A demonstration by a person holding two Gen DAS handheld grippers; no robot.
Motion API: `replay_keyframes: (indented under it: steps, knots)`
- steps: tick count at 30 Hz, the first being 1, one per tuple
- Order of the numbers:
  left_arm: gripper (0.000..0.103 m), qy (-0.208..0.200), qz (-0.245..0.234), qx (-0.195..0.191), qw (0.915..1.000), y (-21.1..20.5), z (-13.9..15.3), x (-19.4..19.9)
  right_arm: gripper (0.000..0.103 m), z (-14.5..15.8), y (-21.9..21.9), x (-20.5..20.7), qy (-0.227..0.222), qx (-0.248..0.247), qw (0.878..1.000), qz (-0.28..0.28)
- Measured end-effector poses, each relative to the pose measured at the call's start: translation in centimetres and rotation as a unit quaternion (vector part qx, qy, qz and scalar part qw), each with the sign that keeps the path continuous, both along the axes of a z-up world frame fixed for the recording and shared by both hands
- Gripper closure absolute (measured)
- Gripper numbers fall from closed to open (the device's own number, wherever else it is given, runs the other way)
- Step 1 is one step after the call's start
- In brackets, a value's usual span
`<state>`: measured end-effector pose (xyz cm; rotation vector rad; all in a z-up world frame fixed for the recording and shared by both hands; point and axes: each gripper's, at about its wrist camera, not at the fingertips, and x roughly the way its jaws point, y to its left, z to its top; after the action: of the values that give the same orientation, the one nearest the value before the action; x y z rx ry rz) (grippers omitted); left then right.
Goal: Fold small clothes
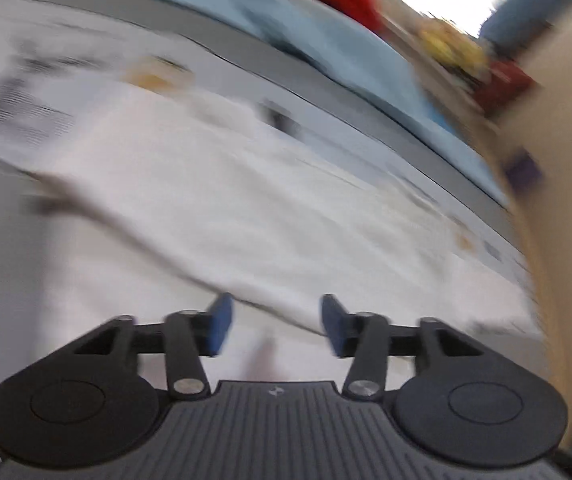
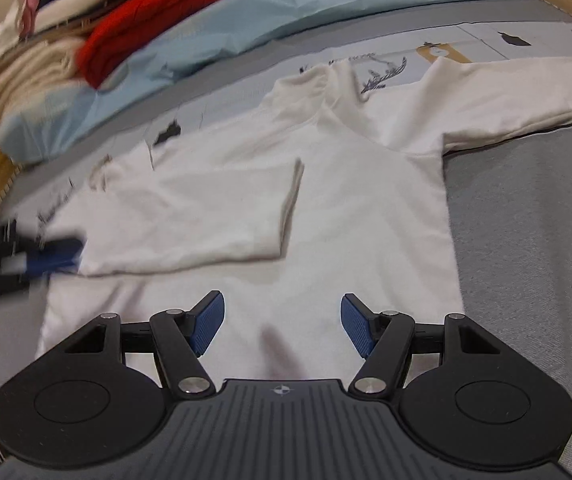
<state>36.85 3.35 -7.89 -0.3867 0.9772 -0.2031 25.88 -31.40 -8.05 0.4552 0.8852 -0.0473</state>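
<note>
Our right tool [image 2: 281,326] hangs released above the hem of the white cotton long-sleeved shirt [image 2: 346,208]. Our left tool [image 1: 277,326] is released too, nothing between its blue pads. The shirt lies flat on the grey printed bed cover [image 2: 526,216], one sleeve folded across its body.

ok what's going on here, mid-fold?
A person with a hand-held gripper in each hand is folding a white long-sleeved top spread flat on a bed. One sleeve is already folded across the chest; the other sleeve is still spread out. The left hand-held gripper is open at the folded sleeve's edge and holds nothing. The right hand-held gripper hovers open over the lower part of the top. Other clothes are piled at the far edge.
</note>
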Motion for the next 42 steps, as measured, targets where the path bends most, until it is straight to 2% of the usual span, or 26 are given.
replay_keyframes:
  steps: [1, 3, 5, 6, 9, 10, 11, 13, 15, 18, 19, 20, 22, 23, 25, 29, 32, 34, 36, 38, 40, 42]
  knots:
    - [0.038, -0.008, 0.033, 0.033, 0.9989, 1.4, 0.4, -0.5, 0.036, 0.3, -0.4, -0.2, -0.007, 0.012, 1.000, -0.004]
    - [0.030, -0.017, 0.067, 0.101, 0.9925, 3.1, 0.9, -0.6, 0.036, 1.1, -1.2, -0.3, -0.031, 0.041, 0.999, -0.011]
    - [0.028, -0.027, 0.082, 0.169, 0.9818, 4.0, 0.7, -0.7, 0.036, 1.9, -1.8, -0.1, -0.055, 0.056, 0.997, -0.013]
    - [0.027, -0.029, 0.081, 0.181, 0.9796, 4.3, 0.4, -0.5, 0.036, 2.1, -2.0, 0.4, -0.062, 0.058, 0.996, -0.009]
    - [0.026, -0.010, 0.052, 0.151, 0.9871, 5.5, -1.3, 0.5, 0.037, 1.7, -1.7, 3.0, -0.060, 0.049, 0.997, 0.020]
    - [0.026, -0.002, 0.034, 0.143, 0.9892, 5.4, -1.9, 0.8, 0.039, 1.3, -1.4, 4.0, -0.056, 0.043, 0.997, 0.030]
    - [0.026, 0.004, 0.015, 0.136, 0.9905, 5.4, -2.3, 1.3, 0.049, 0.6, -1.0, 5.1, -0.047, 0.032, 0.998, 0.036]
    - [0.026, 0.005, -0.002, 0.141, 0.9900, 5.2, -3.3, 2.0, 0.058, -0.6, 0.1, 7.1, -0.028, 0.005, 0.998, 0.053]
    - [0.026, 0.018, 0.012, 0.143, 0.9895, 5.6, -4.4, 3.1, 0.059, -1.9, 1.4, 9.3, -0.005, -0.044, 0.997, 0.060]
    - [0.026, 0.024, 0.052, 0.111, 0.9922, 7.0, -4.9, 4.1, 0.060, -3.1, 3.2, 11.5, 0.021, -0.100, 0.992, 0.070]
    - [0.026, 0.018, 0.068, 0.112, 0.9912, 7.5, -4.6, 4.1, 0.070, -3.2, 4.0, 12.0, 0.027, -0.121, 0.989, 0.078]
    - [0.026, 0.016, 0.087, 0.120, 0.9888, 7.9, -4.6, 4.6, 0.086, -3.2, 4.7, 12.1, 0.029, -0.148, 0.985, 0.089]
    - [0.026, 0.019, 0.123, 0.124, 0.9844, 8.6, -4.5, 5.1, 0.100, -2.7, 6.6, 12.3, 0.029, -0.207, 0.971, 0.117]
    - [0.026, 0.024, 0.137, 0.116, 0.9835, 9.0, -4.7, 5.3, 0.100, -2.3, 7.2, 12.4, 0.025, -0.224, 0.967, 0.120]
    - [0.026, 0.028, 0.141, 0.115, 0.9829, 9.1, -5.0, 5.7, 0.100, -0.5, 8.2, 12.6, -0.007, -0.236, 0.963, 0.126]
    - [0.026, 0.020, 0.112, 0.152, 0.9819, 7.8, -4.9, 5.7, 0.100, 5.8, 9.3, 12.9, -0.102, -0.227, 0.959, 0.133]
    - [0.025, 0.017, 0.104, 0.184, 0.9773, 7.2, -5.2, 5.7, 0.100, 10.3, 8.8, 12.6, -0.182, -0.214, 0.948, 0.151]
    - [0.022, 0.017, 0.101, 0.206, 0.9731, 7.0, -5.4, 5.6, 0.100, 10.8, 7.0, 13.0, -0.192, -0.217, 0.947, 0.141]
    - [0.019, 0.018, 0.101, 0.212, 0.9719, 7.0, -5.6, 5.7, 0.100, 8.7, 4.0, 14.0, -0.150, -0.196, 0.962, 0.119]
    - [0.018, 0.019, 0.102, 0.213, 0.9716, 7.1, -5.6, 5.7, 0.100, 4.2, 0.8, 15.2, -0.077, -0.176, 0.977, 0.091]
    - [0.018, 0.023, 0.099, 0.217, 0.9708, 7.1, -5.6, 5.8, 0.100, -0.8, -1.4, 15.7, -0.009, -0.185, 0.980, 0.073]
    - [0.018, 0.027, 0.098, 0.214, 0.9715, 7.3, -5.5, 5.8, 0.100, -3.8, -2.8, 15.3, 0.007, -0.168, 0.984, 0.065]
